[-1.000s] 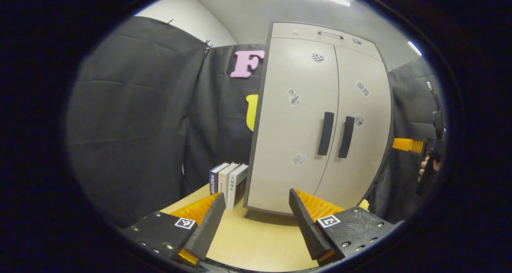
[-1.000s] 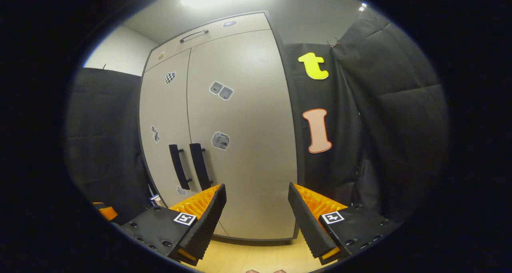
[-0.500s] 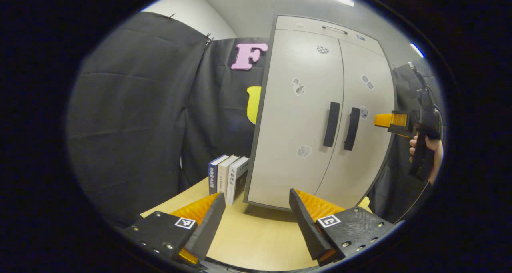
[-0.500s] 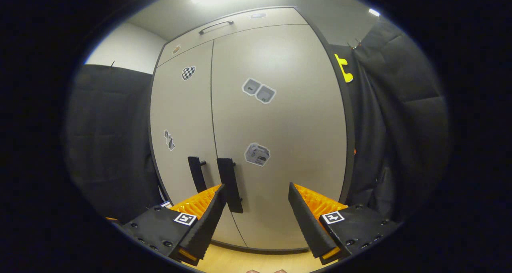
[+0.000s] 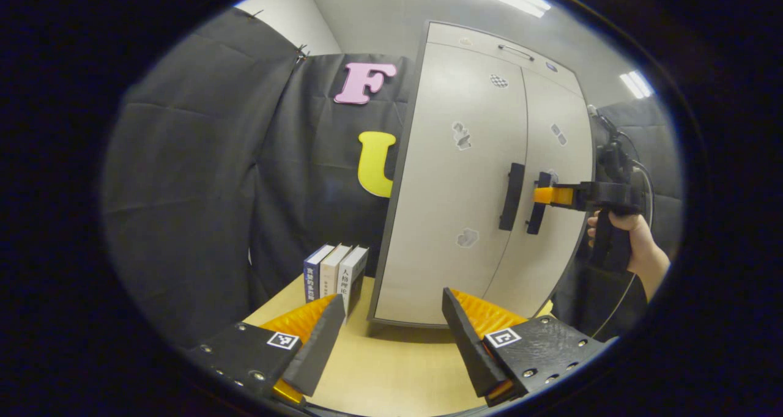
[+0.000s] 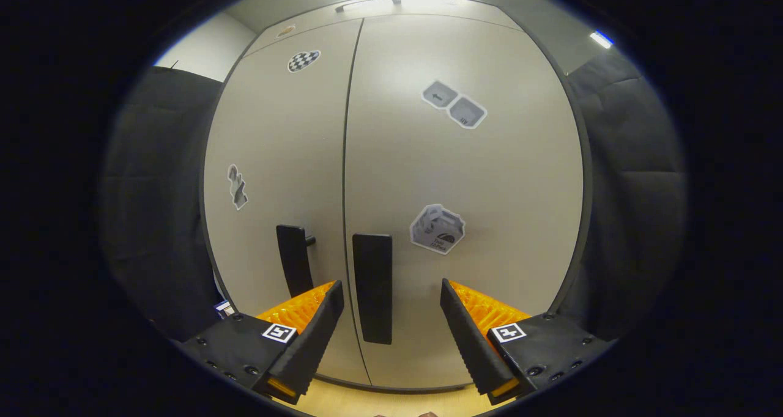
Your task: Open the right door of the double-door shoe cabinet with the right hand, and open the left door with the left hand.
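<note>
Right gripper at the right door handle, fingers spread; left gripper held back, fingers spread.

Right gripper [image 6: 391, 295] points level at the shoe cabinet [image 6: 514, 178], jaws apart with nothing between the pads; right door handle [image 6: 373, 287] stands in the gap ahead, contact not discernible. Left door handle [image 6: 294, 268] lies just left of the near finger. Left gripper [image 5: 391, 310] hovers over the table [image 5: 391, 374], released, well short of the cabinet. Beyond it, a hand [image 5: 633, 239] holds the right gripper level at the handles. Books [image 5: 333, 276] stand left of the cabinet.
</note>
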